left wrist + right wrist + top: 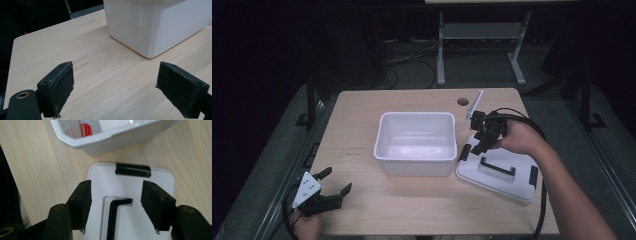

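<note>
A white plastic bin (416, 142) stands open in the middle of the table. Its white lid (497, 172) lies flat to the right, with a black handle (497, 168) and black clips at both ends. My right gripper (478, 139) hovers over the lid's near-left end, jaws open and pointing down. In the right gripper view, my right gripper (117, 195) straddles the handle (113, 217) from above without touching it, and a clip (132, 169) lies just beyond. My left gripper (336, 181) rests open at the front left corner, facing the bin (155, 25), with nothing between its jaws (115, 82).
A thin white stick-like thing (473, 106) lies at the back right, next to a round cable hole (463, 101). A red-labelled item (85, 128) lies inside the bin. Dark floor, cables and a metal frame (482, 35) lie behind the table.
</note>
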`<state>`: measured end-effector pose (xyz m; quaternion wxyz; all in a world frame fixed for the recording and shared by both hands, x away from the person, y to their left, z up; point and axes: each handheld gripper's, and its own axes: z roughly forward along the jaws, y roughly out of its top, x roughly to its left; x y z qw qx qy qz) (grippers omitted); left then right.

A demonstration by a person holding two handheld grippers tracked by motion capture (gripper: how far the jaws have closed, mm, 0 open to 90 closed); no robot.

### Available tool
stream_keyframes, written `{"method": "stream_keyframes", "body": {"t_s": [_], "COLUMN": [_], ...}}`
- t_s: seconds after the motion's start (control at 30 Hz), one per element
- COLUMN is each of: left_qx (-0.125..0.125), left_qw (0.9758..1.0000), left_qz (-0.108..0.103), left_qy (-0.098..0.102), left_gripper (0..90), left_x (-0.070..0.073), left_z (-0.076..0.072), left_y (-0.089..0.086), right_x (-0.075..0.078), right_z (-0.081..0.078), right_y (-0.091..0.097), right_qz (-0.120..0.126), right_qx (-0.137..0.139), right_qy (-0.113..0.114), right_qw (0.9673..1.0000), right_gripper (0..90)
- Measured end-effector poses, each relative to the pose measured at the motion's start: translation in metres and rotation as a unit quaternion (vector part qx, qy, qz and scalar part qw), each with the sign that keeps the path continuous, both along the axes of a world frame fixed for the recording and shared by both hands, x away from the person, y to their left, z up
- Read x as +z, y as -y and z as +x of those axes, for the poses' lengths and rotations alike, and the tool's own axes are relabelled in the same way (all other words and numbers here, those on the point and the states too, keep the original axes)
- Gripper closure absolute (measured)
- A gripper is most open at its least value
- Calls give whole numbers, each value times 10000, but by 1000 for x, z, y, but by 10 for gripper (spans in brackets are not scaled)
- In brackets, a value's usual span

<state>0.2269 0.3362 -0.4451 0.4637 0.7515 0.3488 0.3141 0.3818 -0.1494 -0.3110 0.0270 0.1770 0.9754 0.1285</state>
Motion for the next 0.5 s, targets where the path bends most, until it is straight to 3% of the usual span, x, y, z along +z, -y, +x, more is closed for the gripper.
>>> {"method": "stream_keyframes", "body": {"t_s": [0.5], "left_qx": [3], "left_qw": [10000], "left_qz": [45], "left_qy": [-9], "left_gripper": [135], "left_x": [0], "left_z": [0], "left_y": [2], "right_x": [-23], "right_z": [-8], "right_y": [31], "right_qz": [46], "right_qx": [-257], "right_qy": [-95], "right_qw": [9996], "right_gripper": [414]}}
